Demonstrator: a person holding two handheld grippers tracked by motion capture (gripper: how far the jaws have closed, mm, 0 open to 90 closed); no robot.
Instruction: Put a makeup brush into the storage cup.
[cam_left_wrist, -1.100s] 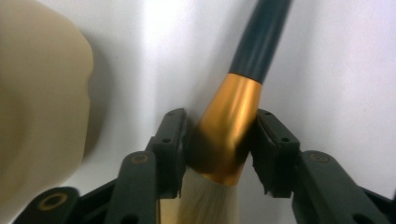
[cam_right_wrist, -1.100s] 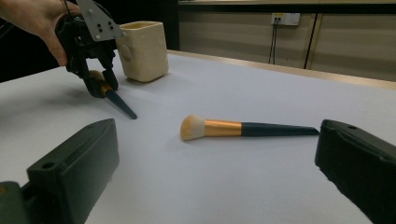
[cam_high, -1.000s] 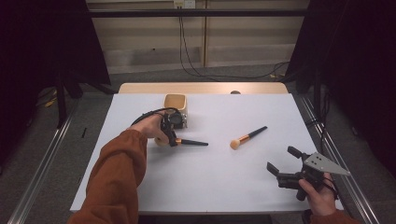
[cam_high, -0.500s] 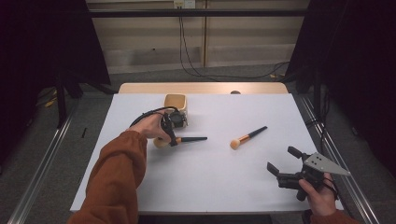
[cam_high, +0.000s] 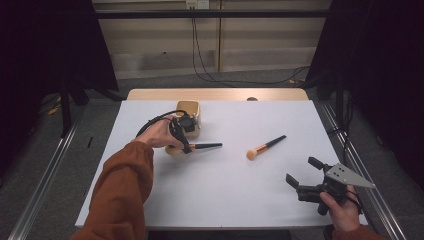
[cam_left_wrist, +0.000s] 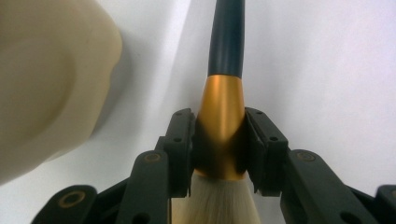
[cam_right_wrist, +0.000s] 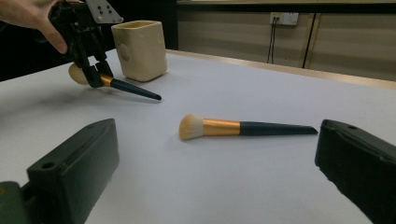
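High view: the left gripper (cam_high: 184, 145) sits left of centre in the frame, at the end of an orange sleeve (cam_high: 122, 190) that comes up from the bottom left. Its jaws are closed on a brush (cam_high: 197, 147) whose dark handle lies to the right across the white table (cam_high: 230, 200). Just above the gripper, toward the table's far edge, stands a cream cup (cam_high: 191, 115). A second brush (cam_high: 265, 146) lies loose at centre right, slanting up to the right, well apart from both grippers. In the lower right corner a hand holds the right gripper (cam_high: 302, 172), its jaws spread wide with nothing between them.

Left gripper view: the two black jaws rise from the bottom and press on either side of the brush's gold ferrule (cam_left_wrist: 221, 126). Pale bristles (cam_left_wrist: 217, 203) show below the jaws at the bottom centre; the dark handle runs to the top of the frame. The cup (cam_left_wrist: 46, 84) fills the upper left, near the brush but apart from it.

Right gripper view: the gripper's own jaws stand far apart at the lower left and lower right, empty. Between them, at centre, the second brush (cam_right_wrist: 243, 127) lies flat with its bristles to the left. At upper left the left gripper (cam_right_wrist: 95, 77) clamps the first brush (cam_right_wrist: 126, 87), whose handle slopes down to the table, beside the cup (cam_right_wrist: 140, 49).
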